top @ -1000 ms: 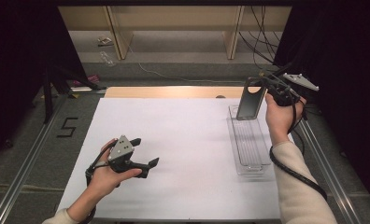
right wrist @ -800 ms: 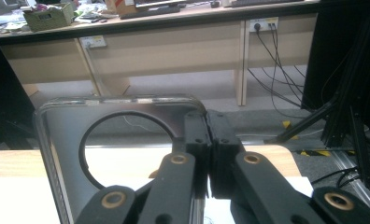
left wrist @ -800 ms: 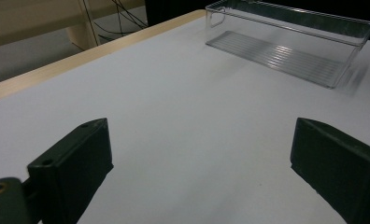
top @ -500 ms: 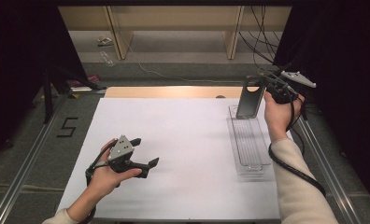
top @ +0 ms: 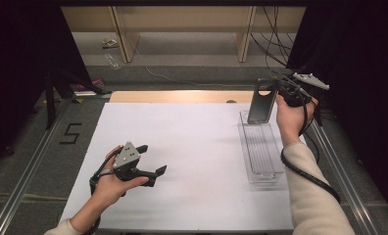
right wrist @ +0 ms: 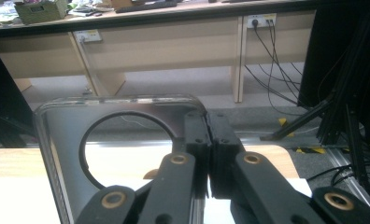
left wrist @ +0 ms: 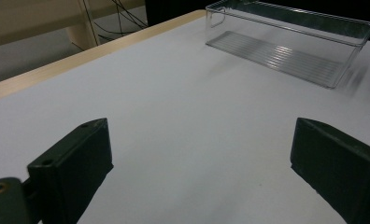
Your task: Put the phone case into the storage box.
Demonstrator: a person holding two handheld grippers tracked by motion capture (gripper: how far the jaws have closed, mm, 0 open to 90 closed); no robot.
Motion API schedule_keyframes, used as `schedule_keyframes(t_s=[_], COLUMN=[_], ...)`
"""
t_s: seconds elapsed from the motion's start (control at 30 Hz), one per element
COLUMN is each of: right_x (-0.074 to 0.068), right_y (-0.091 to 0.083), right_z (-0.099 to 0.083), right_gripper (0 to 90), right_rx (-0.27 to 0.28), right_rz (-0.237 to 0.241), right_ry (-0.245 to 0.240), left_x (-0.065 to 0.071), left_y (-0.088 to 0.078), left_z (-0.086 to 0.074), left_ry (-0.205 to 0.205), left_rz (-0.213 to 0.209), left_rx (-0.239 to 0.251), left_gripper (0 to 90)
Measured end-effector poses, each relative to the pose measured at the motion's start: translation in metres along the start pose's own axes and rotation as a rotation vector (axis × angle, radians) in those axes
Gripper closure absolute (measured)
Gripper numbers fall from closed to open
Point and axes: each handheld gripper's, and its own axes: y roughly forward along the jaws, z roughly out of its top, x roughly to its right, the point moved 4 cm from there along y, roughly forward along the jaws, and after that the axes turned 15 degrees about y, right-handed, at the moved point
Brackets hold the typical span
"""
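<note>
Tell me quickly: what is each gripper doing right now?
Left gripper: open, holding nothing.
Right gripper: shut on the clear bin's end wall.

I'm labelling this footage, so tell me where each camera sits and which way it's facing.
High view: above the near side, looking forward and down on the table; both forearms and the left gripper and right gripper show.
Left gripper view: low over the table, looking past open jaws toward the clear tray.
Right gripper view: looking level toward a wooden bench, jaws shut on the clear panel.
Shared: the tray appears in the high and left gripper views.
</note>
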Motion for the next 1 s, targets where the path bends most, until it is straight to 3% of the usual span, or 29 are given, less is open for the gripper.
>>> schedule_keyframes(t_s=[1.0], right_x=[-0.002], right_y=[0.018], right_z=[-0.002], right_gripper=[88.9], right_rx=[-0.038], right_rz=[-0.021], right_ry=[-0.007], left_x=[0.0], left_y=[0.0], left_z=[0.0], left_ry=[-0.001], left_rz=[-0.001], left_rx=[-0.001], left_gripper=[5.0])
